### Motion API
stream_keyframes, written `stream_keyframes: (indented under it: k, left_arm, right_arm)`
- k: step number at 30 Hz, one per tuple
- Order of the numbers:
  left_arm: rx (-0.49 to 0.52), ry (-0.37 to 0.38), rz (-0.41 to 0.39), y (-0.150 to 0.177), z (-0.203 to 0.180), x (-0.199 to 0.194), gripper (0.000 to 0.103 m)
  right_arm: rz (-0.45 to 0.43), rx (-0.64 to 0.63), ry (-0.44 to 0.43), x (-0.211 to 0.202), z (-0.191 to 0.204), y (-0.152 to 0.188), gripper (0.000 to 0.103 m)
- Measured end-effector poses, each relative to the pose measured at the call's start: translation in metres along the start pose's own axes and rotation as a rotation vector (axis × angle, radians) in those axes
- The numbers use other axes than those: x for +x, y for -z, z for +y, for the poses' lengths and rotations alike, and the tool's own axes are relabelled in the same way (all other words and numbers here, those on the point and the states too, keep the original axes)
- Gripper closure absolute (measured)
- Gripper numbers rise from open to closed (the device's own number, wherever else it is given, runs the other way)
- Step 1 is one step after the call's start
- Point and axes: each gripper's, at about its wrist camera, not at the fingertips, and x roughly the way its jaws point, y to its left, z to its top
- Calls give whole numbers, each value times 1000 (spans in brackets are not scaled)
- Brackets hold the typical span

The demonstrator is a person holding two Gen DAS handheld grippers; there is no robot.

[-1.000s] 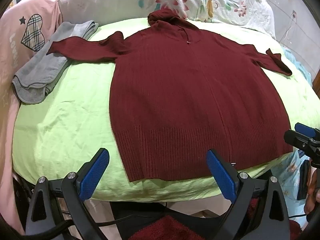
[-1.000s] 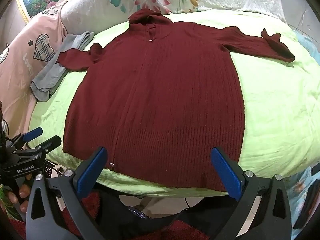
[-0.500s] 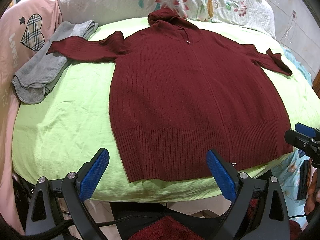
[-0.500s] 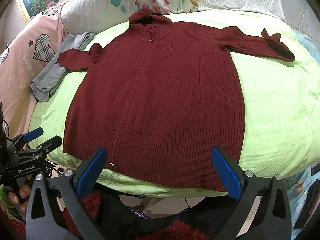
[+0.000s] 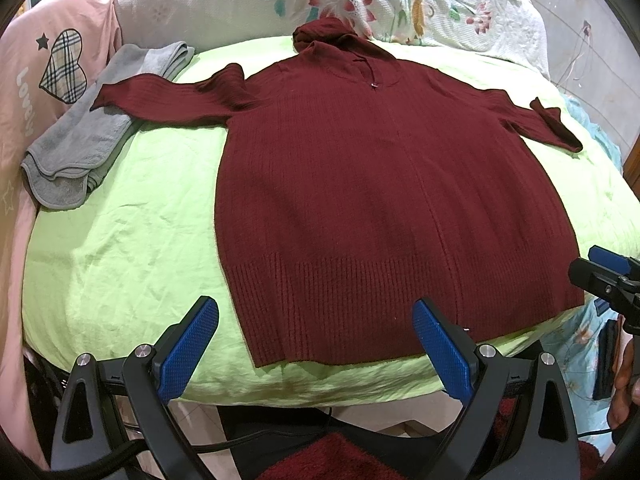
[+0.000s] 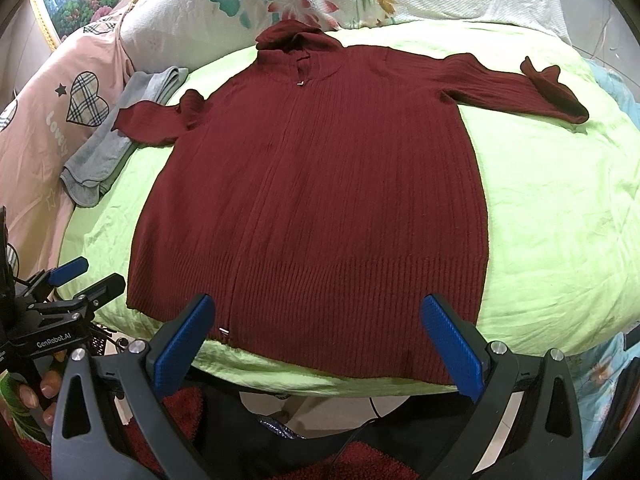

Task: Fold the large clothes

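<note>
Left gripper [image 5: 314,350]: blue-padded fingers [image 5: 188,346] spread wide, holding nothing, hovering at the near bed edge just short of the hem. Right gripper [image 6: 320,344]: same, wide apart and empty, over the hem's other half.

Straight ahead of both lies the dark red ribbed-knit hooded sweater [image 5: 380,200], face up and flat on the lime-green bedsheet [image 5: 120,248], long axis running away from the fingers: hem nearest, hood [image 5: 324,34] farthest, against the floral quilt [image 5: 400,0].

Sleeves stick out sideways. Left sleeve [image 5: 168,98] is the left gripper's side (its cuff overlaps a folded grey cloth [image 5: 92,136]); right sleeve [image 6: 520,88] is nearer the right gripper. Probably a reach fwd to the sleeves or hem corners comes next; nothing folded yet, by the look of it.
</note>
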Motion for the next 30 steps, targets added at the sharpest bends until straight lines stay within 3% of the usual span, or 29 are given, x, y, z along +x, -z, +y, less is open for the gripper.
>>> stream_keyframes:
  k: [12, 19, 27, 30]
  left_arm:
    - [27, -23, 20, -1, -5, 6, 5]
    - [33, 5, 26, -7, -7, 14, 5]
    - [-33, 26, 28, -26, 3, 35, 5]
    - [-63, 73, 25, -33, 5, 41, 5]
  right_arm:
    - [-4, 11, 1, 3, -3, -1, 0]
    - [-9, 24, -5, 7, -9, -3, 0]
    - [-6, 65, -15, 13, -22, -9, 0]
    - [-17, 62, -20, 14, -26, -15, 0]
